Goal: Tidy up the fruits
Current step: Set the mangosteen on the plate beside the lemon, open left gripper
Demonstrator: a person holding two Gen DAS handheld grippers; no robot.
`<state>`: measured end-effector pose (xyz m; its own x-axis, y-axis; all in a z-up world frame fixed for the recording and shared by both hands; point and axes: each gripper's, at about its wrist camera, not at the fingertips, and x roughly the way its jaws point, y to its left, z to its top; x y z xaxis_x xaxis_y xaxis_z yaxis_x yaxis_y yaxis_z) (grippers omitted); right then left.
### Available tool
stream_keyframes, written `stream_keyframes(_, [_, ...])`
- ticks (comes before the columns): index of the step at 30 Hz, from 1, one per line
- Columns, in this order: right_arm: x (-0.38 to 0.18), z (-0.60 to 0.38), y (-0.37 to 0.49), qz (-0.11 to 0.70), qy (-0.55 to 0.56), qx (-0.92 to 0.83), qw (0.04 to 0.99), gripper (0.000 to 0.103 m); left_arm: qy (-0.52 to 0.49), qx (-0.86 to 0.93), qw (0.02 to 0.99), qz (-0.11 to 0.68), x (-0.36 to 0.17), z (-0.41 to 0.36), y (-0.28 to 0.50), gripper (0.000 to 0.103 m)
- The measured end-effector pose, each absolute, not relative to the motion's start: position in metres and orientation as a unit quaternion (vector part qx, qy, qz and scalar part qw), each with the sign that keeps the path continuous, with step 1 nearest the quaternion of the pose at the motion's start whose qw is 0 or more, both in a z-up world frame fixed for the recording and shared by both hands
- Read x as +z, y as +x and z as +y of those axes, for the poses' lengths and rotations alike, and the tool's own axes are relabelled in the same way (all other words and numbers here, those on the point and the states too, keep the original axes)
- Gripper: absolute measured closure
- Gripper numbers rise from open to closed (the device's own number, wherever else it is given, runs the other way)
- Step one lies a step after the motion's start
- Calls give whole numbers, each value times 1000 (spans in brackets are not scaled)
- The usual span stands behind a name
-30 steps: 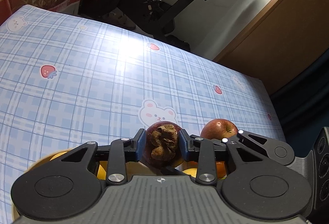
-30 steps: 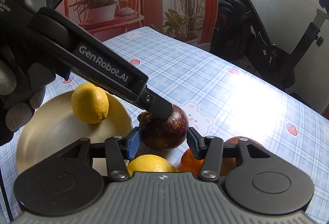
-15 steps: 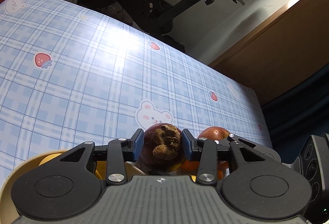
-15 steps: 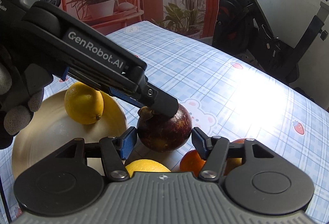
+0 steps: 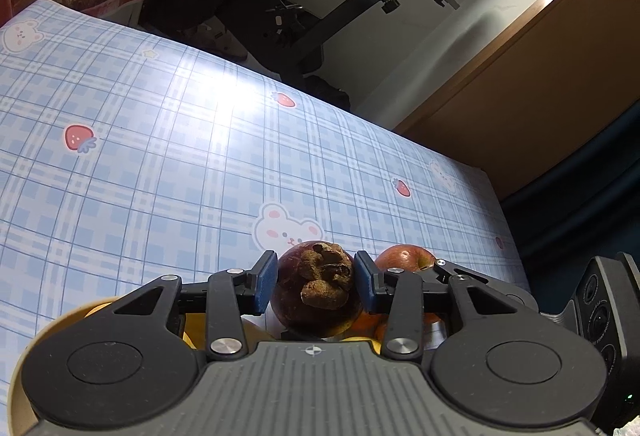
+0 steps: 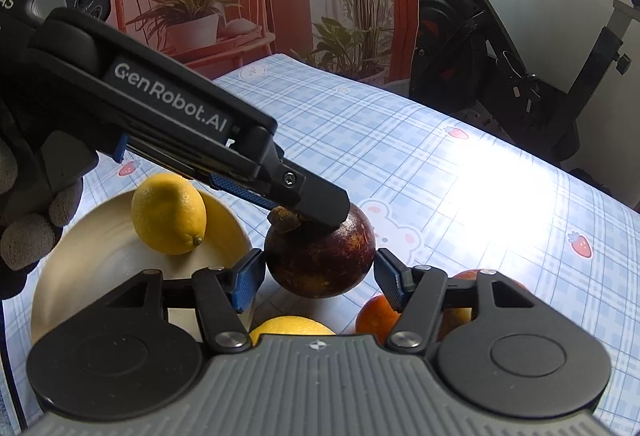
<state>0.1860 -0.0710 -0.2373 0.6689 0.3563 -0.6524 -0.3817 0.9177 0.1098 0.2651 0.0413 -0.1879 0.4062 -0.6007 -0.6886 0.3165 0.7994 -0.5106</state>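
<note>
Blue checked tablecloth [image 5: 160, 156] with small bears and strawberries covers the table, and behind it stand an exercise bike [image 6: 500, 56] and some potted plants [image 6: 192, 8] before a red wall.

Near the front edge of the cloth is a dark purple mangosteen [image 5: 316, 288] with a dry brown calyx on top. The left gripper [image 5: 316, 286] comes down on it from the left side. In the left wrist view its two blue pads lie against both sides of the fruit, so it is grasping the mangosteen. A gloved hand [image 6: 28, 228] holds this gripper.

The right gripper [image 6: 318, 278] is around the same mangosteen from the near side. Its jaws are released: both pads stand just beside the fruit, each with a thin gap, and do not press on it.

Left of the mangosteen is a cream plate [image 6: 60, 276], and one lemon [image 6: 168, 214] lies on it toward the far rim. A second lemon [image 6: 292, 326] is partly hidden behind the body of the right gripper, just below the mangosteen. To the right of it lies an orange [image 6: 374, 316], also half hidden by a finger. A red apple [image 5: 404, 256] sits just beside the mangosteen on its right in the left wrist view. Whether the mangosteen touches the cloth is not clear.
</note>
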Motion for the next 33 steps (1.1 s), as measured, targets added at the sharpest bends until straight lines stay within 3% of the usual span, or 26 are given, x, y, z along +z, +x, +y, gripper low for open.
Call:
stream_keyframes(15, [-213, -19, 137, 333, 20, 279, 901, 41, -113, -253, 839, 468, -149, 105, 202, 59])
stream_keyframes(33, [-244, 48, 164, 369, 13, 333, 868, 41, -120, -177, 844, 492, -176, 173, 200, 59])
